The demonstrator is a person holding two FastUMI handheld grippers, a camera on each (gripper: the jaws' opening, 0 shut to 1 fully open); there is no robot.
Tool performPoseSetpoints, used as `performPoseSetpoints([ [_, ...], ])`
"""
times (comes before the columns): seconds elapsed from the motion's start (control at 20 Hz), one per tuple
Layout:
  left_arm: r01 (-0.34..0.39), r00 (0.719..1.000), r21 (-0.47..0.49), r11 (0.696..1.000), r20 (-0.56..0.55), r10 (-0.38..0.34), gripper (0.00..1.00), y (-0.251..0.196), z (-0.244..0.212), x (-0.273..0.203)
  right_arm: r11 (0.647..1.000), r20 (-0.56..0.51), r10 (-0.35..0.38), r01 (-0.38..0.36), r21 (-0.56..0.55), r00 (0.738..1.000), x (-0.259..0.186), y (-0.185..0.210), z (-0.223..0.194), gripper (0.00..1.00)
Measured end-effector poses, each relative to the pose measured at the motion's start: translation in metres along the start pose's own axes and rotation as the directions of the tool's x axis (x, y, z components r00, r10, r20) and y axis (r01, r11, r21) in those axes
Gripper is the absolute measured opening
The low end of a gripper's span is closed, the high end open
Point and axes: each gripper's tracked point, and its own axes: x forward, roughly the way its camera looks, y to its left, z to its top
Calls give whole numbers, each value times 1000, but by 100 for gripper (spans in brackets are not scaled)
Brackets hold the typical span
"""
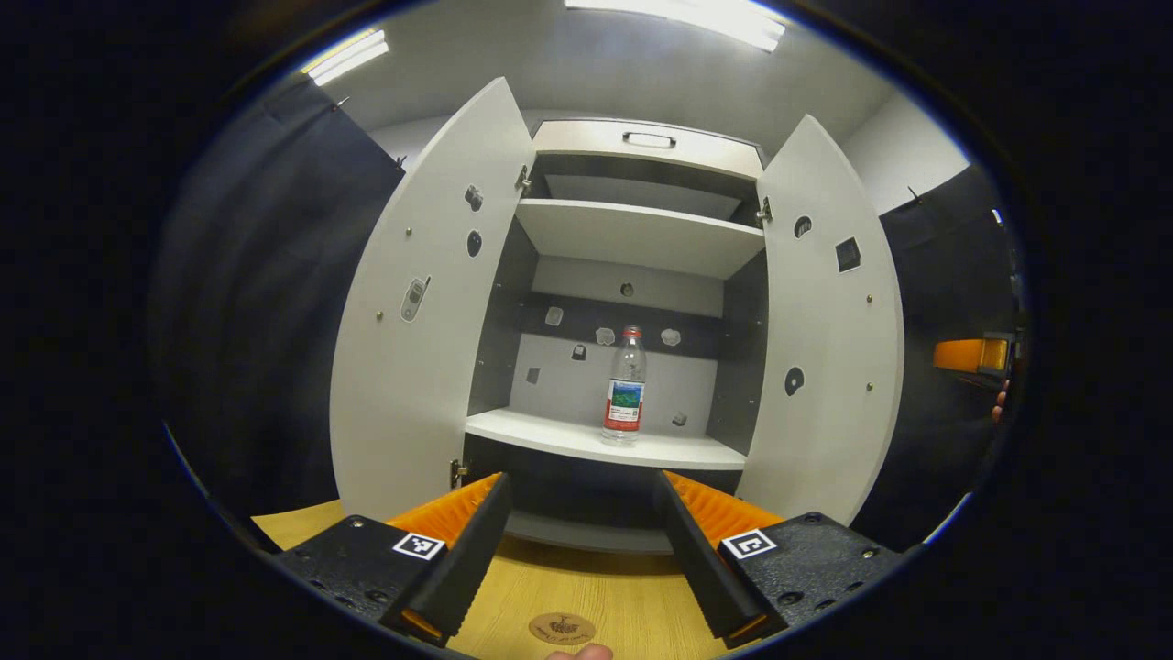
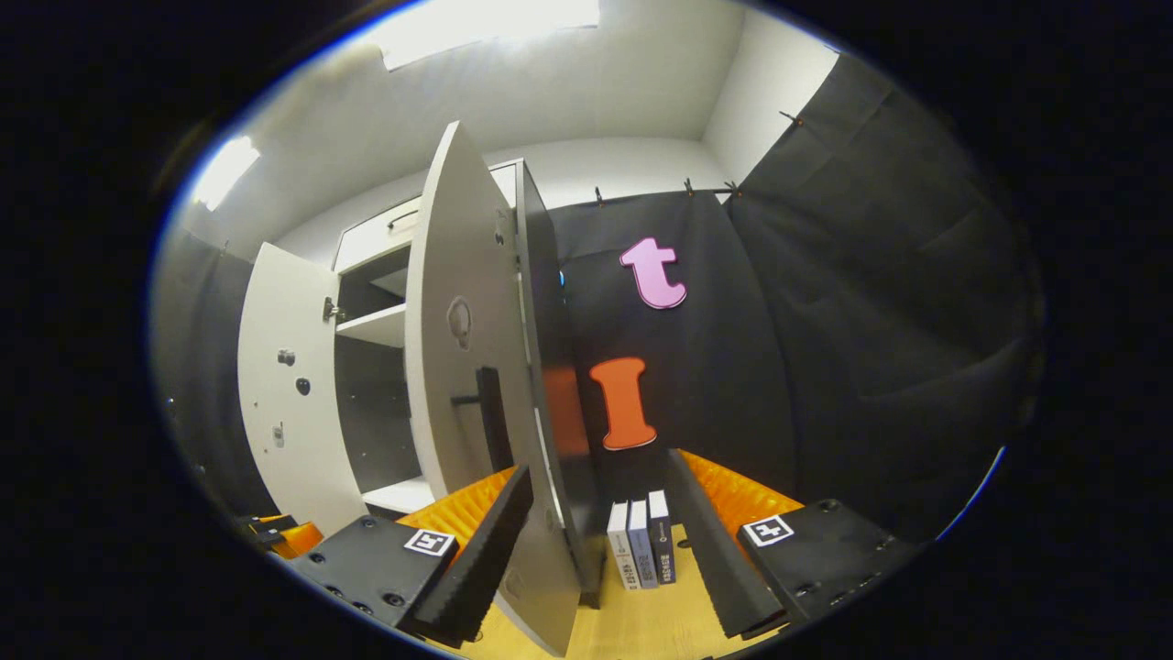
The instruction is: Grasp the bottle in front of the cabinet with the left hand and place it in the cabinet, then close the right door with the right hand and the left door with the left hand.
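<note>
Left gripper view: the left gripper (image 1: 582, 559), fingers spread wide and holding nothing, hovers above the wooden table (image 1: 605, 587), facing the cabinet (image 1: 641, 151). A fingertip (image 1: 577, 653) shows at the lower edge. Beyond, the left door (image 1: 417, 312) and right door (image 1: 825, 339) both stand open. The bottle (image 1: 625, 387) stands upright on the lower shelf (image 1: 568, 435), near its front edge and right of centre, apart from the gripper. An upper shelf (image 1: 641, 234) lies above it.

Right gripper view: the right gripper (image 2: 600, 559), fingers wide apart and gripping nothing, sits at the outer edge of the open right door (image 2: 467, 367), whose lower edge lies between the fingers; contact cannot be judged. Three books (image 2: 641, 541) stand upright on the table just past the door. Farther off, the left door (image 2: 279, 394) stands open.
</note>
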Motion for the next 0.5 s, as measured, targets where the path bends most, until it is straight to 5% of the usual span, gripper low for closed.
performPoseSetpoints([
  [0.45, 10, 999, -63, 998, -34, -12, 95, 52, -11, 5, 993, -31, -80, 77, -94, 996, 35, 18, -10, 98],
  [0.5, 8, 999, -63, 998, -35, -10, 95, 58, -12, 7, 991, -19, -95, 92, -101, 995, 38, 18, -8, 87],
])
